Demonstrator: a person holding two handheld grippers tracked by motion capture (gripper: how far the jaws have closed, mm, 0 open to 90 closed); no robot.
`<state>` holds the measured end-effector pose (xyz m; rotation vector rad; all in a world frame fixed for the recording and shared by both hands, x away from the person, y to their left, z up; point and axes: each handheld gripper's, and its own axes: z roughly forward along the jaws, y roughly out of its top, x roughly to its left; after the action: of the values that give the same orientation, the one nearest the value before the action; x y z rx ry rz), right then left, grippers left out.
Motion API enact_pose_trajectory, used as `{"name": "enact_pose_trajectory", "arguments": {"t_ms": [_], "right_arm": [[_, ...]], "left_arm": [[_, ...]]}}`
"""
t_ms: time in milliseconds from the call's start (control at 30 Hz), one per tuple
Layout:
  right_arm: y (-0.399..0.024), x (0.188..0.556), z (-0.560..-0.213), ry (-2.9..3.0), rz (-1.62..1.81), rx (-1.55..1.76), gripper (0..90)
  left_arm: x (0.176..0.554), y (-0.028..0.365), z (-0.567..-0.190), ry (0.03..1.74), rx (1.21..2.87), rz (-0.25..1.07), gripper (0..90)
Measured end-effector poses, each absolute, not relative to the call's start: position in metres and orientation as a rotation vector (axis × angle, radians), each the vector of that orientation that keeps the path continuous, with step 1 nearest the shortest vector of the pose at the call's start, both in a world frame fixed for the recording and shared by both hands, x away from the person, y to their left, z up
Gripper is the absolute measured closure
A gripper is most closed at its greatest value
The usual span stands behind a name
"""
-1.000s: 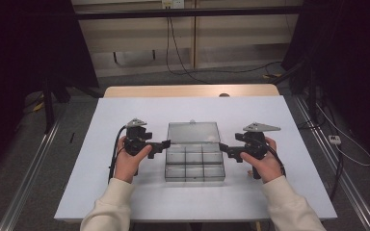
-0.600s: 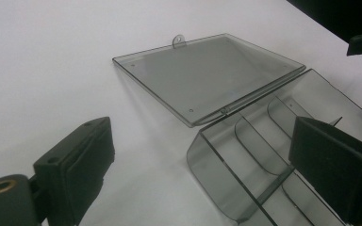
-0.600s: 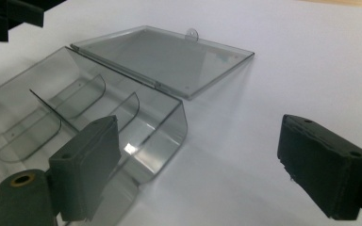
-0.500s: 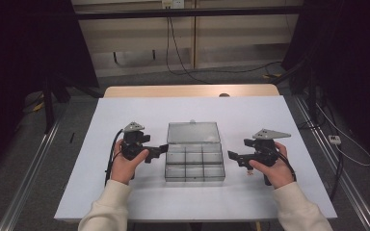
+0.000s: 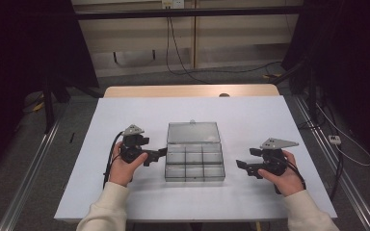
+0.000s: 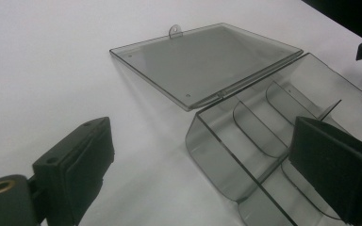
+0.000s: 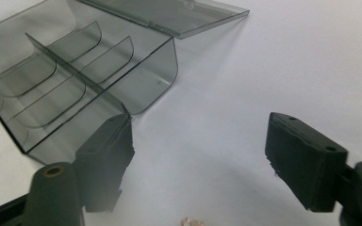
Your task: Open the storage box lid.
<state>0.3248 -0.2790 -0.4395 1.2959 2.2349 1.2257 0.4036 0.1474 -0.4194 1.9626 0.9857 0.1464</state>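
Clear smoky-grey plastic compartment box [image 5: 194, 163] sits mid-table on the white tabletop [image 5: 270, 120], its hinged lid [image 5: 193, 132] already swung open & lying flat on the far side. Compartments look empty. Left gripper [image 5: 161, 152] is at the box's left wall, jaws apart w/ the wall's corner between them, pads not pressing as far as the left gripper view shows. Right gripper [image 5: 240, 167] is just right of the box, apart from it; jaws have just been closing a bit, nothing between them. A tiny pinkish bit [image 7: 191, 221] lies under it. Opening looks done; filling/closing prob. left.
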Motion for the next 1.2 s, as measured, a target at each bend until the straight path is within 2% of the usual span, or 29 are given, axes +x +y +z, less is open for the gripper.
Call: {"name": "enact_pose_trajectory", "arguments": {"t_ms": [233,667,1000,1200], "right_arm": [[-0.282,0.316,-0.442,2.268,1.214,1.273,30.4],[-0.292,0.304,-0.446,2.311,1.206,1.246,48.1],[-0.301,0.299,-0.449,2.332,1.177,1.225,66.9],[-0.302,0.298,-0.451,2.365,1.171,1.210,72.7]], "left_arm": [[0.400,0.151,-0.419,0.978,1.970,0.155,7.2],[0.393,0.161,-0.421,0.959,1.986,0.163,7.2],[0.389,0.166,-0.421,0.963,1.985,0.170,7.2],[0.387,0.170,-0.422,0.964,2.003,0.178,7.2]]}}
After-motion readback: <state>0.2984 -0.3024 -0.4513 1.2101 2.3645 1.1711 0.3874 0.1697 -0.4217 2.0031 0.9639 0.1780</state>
